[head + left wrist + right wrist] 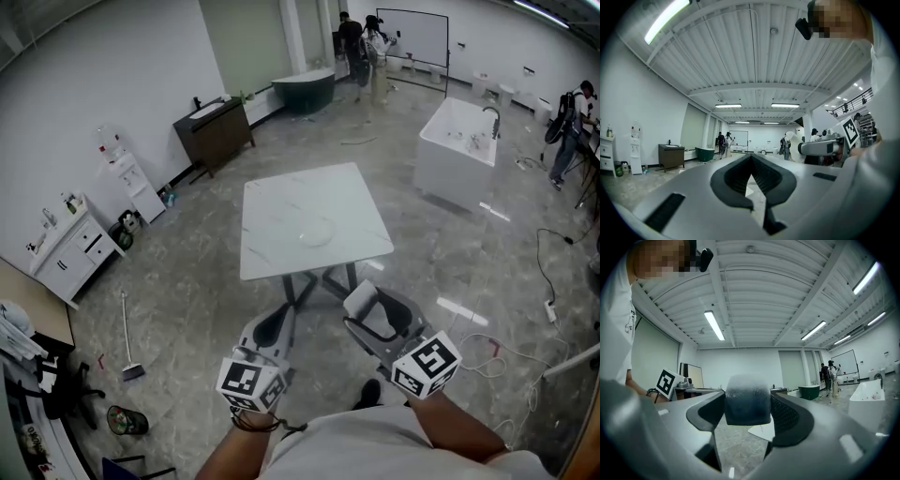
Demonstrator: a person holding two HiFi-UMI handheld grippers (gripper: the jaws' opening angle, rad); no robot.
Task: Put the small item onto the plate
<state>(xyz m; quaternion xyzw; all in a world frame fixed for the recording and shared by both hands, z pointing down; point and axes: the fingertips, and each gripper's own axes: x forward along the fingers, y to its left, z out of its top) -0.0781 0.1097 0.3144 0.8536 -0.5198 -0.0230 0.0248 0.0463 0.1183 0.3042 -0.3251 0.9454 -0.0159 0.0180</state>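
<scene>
Right claw clamps dark squarish block — rubbery, maybe.

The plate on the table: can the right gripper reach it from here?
Probably not yet: the right gripper, holding the item, hangs short of the table, and the plate lies mid-table. Nothing blocks the way.

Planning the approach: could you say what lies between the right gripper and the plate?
In the head view, only floor and bare table separate the right gripper and plate.
</scene>
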